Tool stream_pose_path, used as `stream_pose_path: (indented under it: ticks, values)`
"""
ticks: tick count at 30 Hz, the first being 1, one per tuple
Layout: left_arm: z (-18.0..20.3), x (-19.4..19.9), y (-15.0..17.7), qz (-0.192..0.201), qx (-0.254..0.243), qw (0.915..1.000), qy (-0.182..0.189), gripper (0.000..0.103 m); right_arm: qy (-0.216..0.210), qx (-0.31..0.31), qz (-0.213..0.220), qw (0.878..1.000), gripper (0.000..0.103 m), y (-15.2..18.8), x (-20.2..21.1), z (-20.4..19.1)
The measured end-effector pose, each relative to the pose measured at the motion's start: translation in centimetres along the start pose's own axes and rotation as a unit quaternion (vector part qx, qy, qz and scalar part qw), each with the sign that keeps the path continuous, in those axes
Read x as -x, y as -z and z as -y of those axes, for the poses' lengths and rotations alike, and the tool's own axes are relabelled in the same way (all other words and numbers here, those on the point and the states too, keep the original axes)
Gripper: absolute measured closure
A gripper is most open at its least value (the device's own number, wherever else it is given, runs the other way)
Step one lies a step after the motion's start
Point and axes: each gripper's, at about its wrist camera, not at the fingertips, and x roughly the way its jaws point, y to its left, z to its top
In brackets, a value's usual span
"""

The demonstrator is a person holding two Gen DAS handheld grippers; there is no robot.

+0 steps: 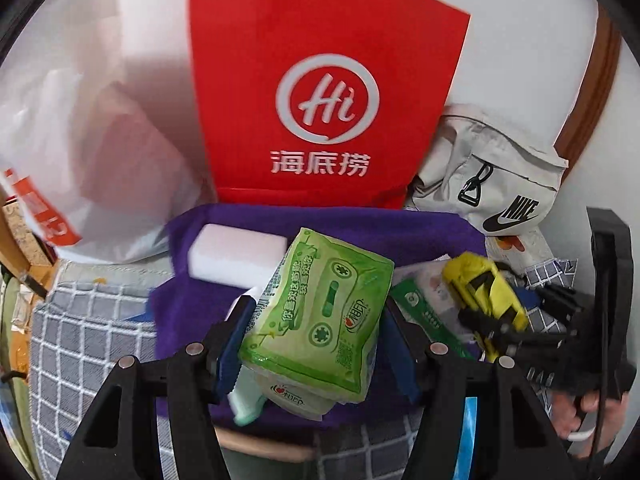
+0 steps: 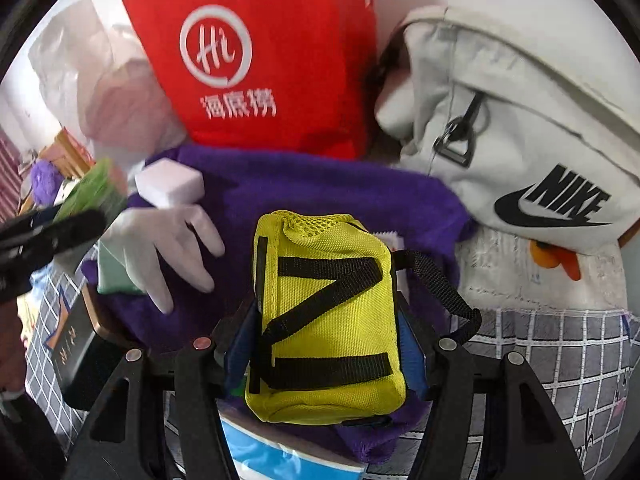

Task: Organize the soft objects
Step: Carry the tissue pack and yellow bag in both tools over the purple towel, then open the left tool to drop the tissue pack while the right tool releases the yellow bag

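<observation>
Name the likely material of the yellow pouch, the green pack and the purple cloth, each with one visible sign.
Yellow pouch: woven synthetic fabric, mesh top, webbing straps. Green pack: glossy plastic film, probably tissues; it creases and shines. Purple cloth: fuzzy, matte pile, likely microfibre or fleece.

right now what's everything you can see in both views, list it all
green plastic tissue pack: 1, green, between the left claw's pads
yellow fabric pouch with black straps: 1, yellow, between the right claw's pads
purple fleece towel: 1, purple, spread under both
white foam block: 1, white, on the towel's far left
white rubber glove: 1, white, on the towel
red paper bag: 1, red, upright behind the towel
beige fabric bag with black logo: 1, beige, right of the red bag
white plastic bag: 1, white, left of the red bag
grey checked cloth: 1, grey, underneath
left claw: 1, black, shut on the pack
right claw: 1, black, shut on the pouch
</observation>
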Motion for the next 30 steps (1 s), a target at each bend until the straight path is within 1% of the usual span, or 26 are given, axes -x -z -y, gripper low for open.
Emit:
stream_pose_path:
  ticks: [2,3,5,7,10,14,16,22,23,24,26,27,28,30]
  values:
    - [0.3,-1.4,-0.5,-0.015,0.006,0.9999,0.000,0.043,-0.001,-0.006,-0.006,1.000,0.041,0.0,-0.6,0.1]
    - [0.5,-2.4,-0.7,-0.024,0.009,0.9996,0.006,0.043,-0.004,-0.004,-0.010,1.000,0.041,0.1,-0.8,0.1]
    - [0.6,-3.3,-0.9,-0.027,0.015,0.9994,0.012,0.043,-0.006,0.003,-0.015,1.000,0.040,0.1,-1.3,-0.1]
    - [0.8,-4.5,-1.1,-0.039,0.015,0.9991,0.005,0.043,-0.003,0.006,-0.016,1.000,0.040,0.2,-1.7,-0.2]
    - [1.0,-6.1,-1.2,-0.051,0.015,0.9986,0.004,0.042,-0.008,0.001,-0.021,1.000,0.040,0.1,-2.5,0.0]
    - [1.3,-7.1,-1.3,-0.055,0.016,0.9983,0.005,0.042,-0.009,-0.016,-0.026,0.999,0.040,0.0,-3.5,0.6]
    - [1.5,-7.6,-1.4,-0.057,0.013,0.9983,0.004,0.042,-0.014,-0.024,-0.025,0.999,0.038,-0.1,-3.7,0.8]
    - [1.4,-8.3,-1.4,-0.065,0.016,0.9976,0.018,0.042,-0.021,-0.033,-0.025,0.999,0.036,-0.2,-4.2,1.0]
    - [1.3,-8.2,-1.5,-0.065,0.016,0.9976,0.019,0.040,-0.021,-0.032,-0.027,0.999,0.035,-0.2,-4.3,0.9]
    - [1.3,-8.3,-1.5,-0.065,0.018,0.9975,0.021,0.036,-0.020,-0.033,-0.027,0.999,0.034,-0.2,-4.2,0.9]
    - [1.1,-8.1,-1.6,-0.064,0.025,0.9973,0.025,0.030,-0.025,-0.040,-0.027,0.999,0.032,-0.1,-3.9,1.3]
    - [1.0,-7.9,-1.6,-0.062,0.029,0.9972,0.029,0.027,-0.031,-0.046,-0.023,0.998,0.029,-0.2,-3.7,1.4]
    - [1.0,-7.7,-1.7,-0.061,0.030,0.9972,0.031,0.027,-0.035,-0.050,-0.018,0.998,0.025,-0.2,-3.4,1.4]
    - [0.9,-7.3,-1.7,-0.059,0.032,0.9974,0.027,0.027,-0.037,-0.047,-0.008,0.998,0.023,-0.3,-2.6,1.5]
